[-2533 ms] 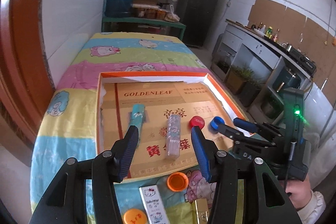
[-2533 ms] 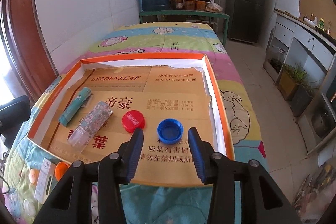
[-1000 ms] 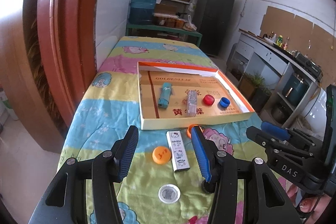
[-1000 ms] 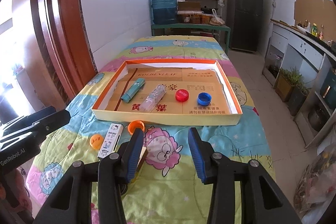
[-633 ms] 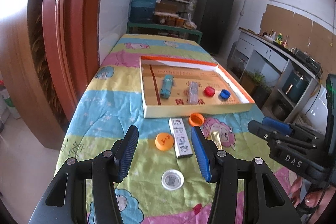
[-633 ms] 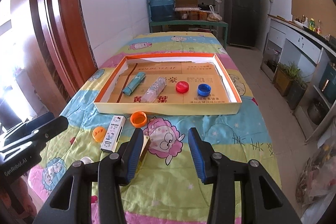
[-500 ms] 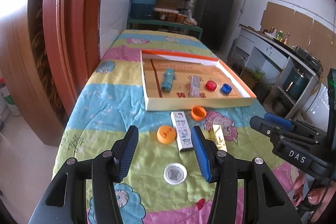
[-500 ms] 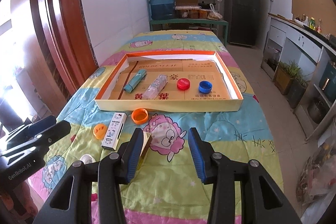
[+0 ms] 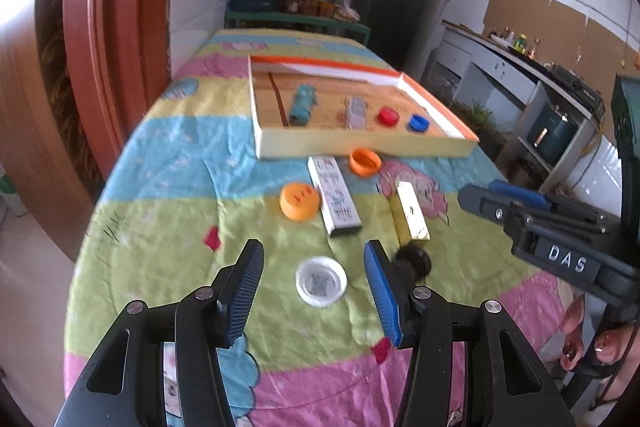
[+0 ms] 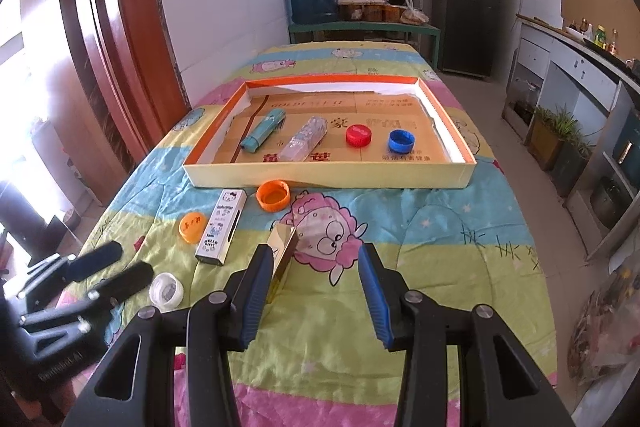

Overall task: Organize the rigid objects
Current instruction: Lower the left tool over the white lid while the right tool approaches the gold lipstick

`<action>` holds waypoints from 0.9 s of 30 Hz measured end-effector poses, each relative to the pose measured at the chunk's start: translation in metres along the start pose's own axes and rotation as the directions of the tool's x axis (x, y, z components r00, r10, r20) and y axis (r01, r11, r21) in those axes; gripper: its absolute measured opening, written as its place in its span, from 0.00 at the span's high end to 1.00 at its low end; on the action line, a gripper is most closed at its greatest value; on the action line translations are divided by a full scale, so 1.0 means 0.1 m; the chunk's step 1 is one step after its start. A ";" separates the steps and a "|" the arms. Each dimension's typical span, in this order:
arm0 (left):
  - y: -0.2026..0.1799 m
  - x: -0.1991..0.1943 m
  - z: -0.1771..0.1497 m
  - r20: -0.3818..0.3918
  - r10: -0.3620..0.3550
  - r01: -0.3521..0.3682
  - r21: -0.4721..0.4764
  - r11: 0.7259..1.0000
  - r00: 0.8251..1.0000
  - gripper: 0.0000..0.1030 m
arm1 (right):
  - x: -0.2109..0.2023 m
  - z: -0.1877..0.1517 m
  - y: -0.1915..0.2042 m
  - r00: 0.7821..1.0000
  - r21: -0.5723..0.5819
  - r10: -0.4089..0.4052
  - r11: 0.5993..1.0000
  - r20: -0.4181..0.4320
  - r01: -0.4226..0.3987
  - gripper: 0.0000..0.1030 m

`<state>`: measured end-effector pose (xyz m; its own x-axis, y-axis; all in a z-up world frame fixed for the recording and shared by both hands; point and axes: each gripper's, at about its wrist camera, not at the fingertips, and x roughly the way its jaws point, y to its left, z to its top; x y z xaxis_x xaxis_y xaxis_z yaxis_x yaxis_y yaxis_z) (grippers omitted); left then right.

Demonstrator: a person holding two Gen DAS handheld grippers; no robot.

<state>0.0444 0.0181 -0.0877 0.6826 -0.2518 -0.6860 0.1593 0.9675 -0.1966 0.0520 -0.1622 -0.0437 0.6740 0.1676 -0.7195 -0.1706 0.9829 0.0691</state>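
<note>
A table covered with a cartoon-print quilt [image 10: 432, 227] in bands of pink, yellow, blue and green. On its far half sits a shallow cardboard tray [image 10: 328, 178] with an orange inner rim and cream outer wall. Inside the tray, left to right: a teal lighter [image 10: 262, 129] lying tilted, a clear patterned lighter [image 10: 303, 139] also lying tilted, a red bottle cap [image 10: 359, 135] and a blue bottle cap [image 10: 401, 141], both round and apart from each other.

On the quilt in front of the tray lie an open orange cap [image 10: 273, 195] near the tray wall, a white cartoon-printed box [image 10: 222, 225] lying flat, a closed orange cap [image 10: 193, 226] just left of that box, a gold box [image 10: 285, 243], a white cap [image 9: 321, 280] facing up, and a small black cap [image 9: 414, 259] by the gold box's near end.

The left gripper [image 9: 312, 287] hovers low over the quilt, its blue-padded jaws wide apart and holding nothing, with the white cap lined up between them. The right gripper [image 10: 316, 291] is also spread wide and empty, its left finger overlapping the near end of the gold box
</note>
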 end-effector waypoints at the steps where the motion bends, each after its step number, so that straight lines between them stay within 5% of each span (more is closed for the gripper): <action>1: 0.00 0.02 -0.02 -0.007 -0.002 0.002 0.000 1.000 1.000 0.48 | 0.01 -0.01 0.00 1.000 0.000 0.001 1.000 -0.004 -0.001 0.57; 27: -0.04 0.26 -0.19 -0.013 0.038 -0.038 0.043 0.998 0.999 0.48 | 0.20 -0.09 0.08 0.998 0.011 0.030 1.000 -0.052 -0.029 0.57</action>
<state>0.0484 0.0070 -0.1180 0.6790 -0.2148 -0.7020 0.1636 0.9765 -0.1405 0.0576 -0.1513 -0.0643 0.6306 0.1927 -0.7518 -0.1827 0.9783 0.0975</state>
